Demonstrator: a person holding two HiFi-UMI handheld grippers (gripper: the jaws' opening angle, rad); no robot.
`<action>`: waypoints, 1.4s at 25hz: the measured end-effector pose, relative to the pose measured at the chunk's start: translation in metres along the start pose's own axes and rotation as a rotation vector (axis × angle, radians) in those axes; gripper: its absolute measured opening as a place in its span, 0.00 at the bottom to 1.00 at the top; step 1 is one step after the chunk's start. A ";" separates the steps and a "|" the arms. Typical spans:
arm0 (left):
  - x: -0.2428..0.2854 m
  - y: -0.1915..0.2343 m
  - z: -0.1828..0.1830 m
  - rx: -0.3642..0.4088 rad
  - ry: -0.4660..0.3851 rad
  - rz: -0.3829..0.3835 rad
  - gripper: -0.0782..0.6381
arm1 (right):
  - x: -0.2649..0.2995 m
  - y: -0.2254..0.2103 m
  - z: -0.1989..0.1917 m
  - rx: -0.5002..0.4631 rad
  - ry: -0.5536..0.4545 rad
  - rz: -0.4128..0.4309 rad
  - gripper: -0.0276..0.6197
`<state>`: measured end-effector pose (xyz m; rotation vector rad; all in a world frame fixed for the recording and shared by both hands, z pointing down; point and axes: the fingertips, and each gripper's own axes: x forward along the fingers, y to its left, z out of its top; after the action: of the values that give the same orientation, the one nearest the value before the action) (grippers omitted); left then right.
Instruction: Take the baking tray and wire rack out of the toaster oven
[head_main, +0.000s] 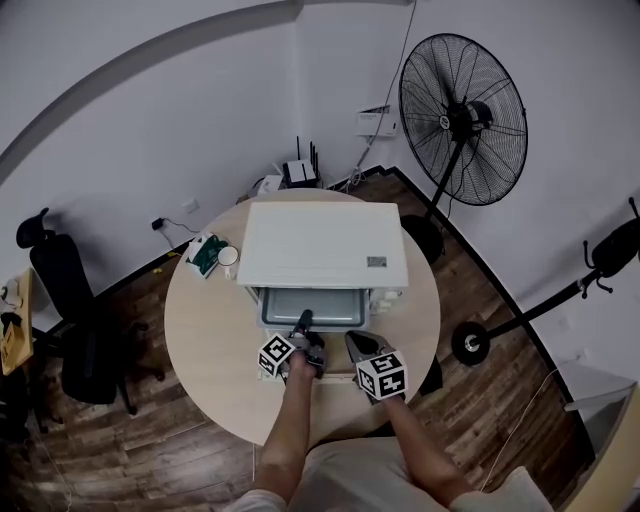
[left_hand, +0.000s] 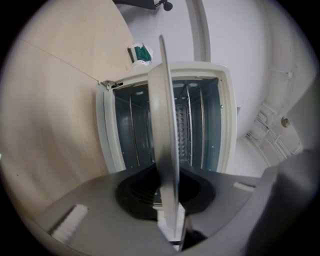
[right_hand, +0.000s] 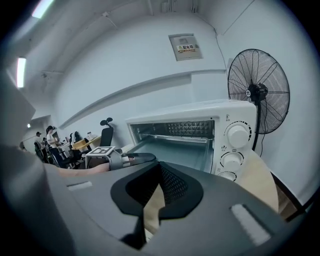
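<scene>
A white toaster oven (head_main: 322, 245) stands open on a round wooden table (head_main: 205, 340). A pale grey baking tray (left_hand: 167, 125) sticks out of the cavity at mid height, edge-on in the left gripper view. My left gripper (left_hand: 167, 186) is shut on the tray's front rim, right at the oven mouth (head_main: 303, 326). In the right gripper view the tray (right_hand: 175, 150) shows as a flat grey-blue sheet, with the left gripper's marker cube (right_hand: 100, 150) beside it. My right gripper (right_hand: 159, 187) hangs shut and empty just right of the left one (head_main: 356, 346). I cannot make out the wire rack.
The oven's knobs (right_hand: 235, 135) are on its right front. A green and white box (head_main: 205, 255) and a white cup (head_main: 228, 255) sit on the table left of the oven. A large standing fan (head_main: 462, 120) is at the back right, an office chair (head_main: 60, 285) at left.
</scene>
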<state>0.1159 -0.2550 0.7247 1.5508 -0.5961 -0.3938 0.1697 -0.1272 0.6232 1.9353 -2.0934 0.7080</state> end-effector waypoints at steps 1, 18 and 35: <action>-0.001 0.000 -0.001 0.001 0.000 0.000 0.27 | -0.001 0.001 0.002 0.006 -0.006 0.002 0.04; -0.034 0.003 -0.015 -0.003 0.000 0.001 0.27 | -0.004 0.023 0.008 0.032 -0.047 0.038 0.04; -0.077 0.005 -0.023 -0.022 -0.006 -0.040 0.26 | 0.013 0.047 0.012 0.004 -0.039 0.101 0.04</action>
<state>0.0673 -0.1908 0.7234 1.5432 -0.5642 -0.4338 0.1240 -0.1429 0.6084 1.8705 -2.2282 0.7002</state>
